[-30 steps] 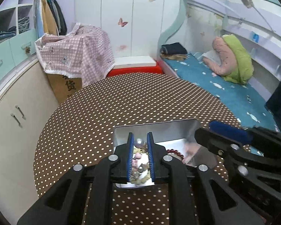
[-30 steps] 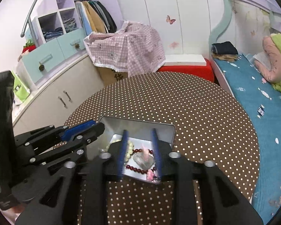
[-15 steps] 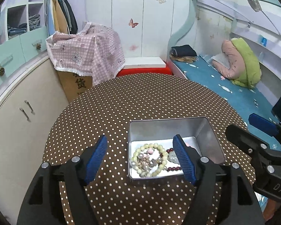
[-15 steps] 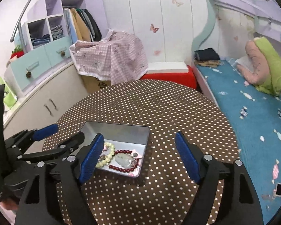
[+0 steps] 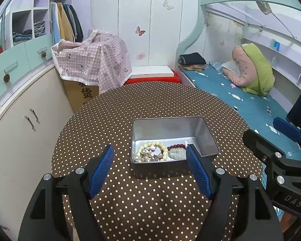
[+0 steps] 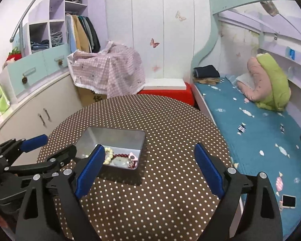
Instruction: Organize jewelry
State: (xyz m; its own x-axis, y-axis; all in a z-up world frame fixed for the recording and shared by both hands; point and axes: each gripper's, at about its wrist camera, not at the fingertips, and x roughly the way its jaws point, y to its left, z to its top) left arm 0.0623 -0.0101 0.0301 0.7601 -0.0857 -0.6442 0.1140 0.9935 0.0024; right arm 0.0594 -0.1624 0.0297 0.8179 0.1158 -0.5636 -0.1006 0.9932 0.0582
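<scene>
Drop-off step looks done: left gripper and right gripper both released, jaws just opened (nothing between them), jewelry sits in tin; next, scan the worktop for strays.

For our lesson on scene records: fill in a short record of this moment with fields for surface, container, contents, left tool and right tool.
surface: round dotted table
container: open metal tin, no lid seen
contents: pale bead bracelet, red bead string, green pendant, all inside the tin
left tool: open, empty, jaws just opened, short of the tin
right tool: open, empty, jaws just opened, tin to its left
</scene>
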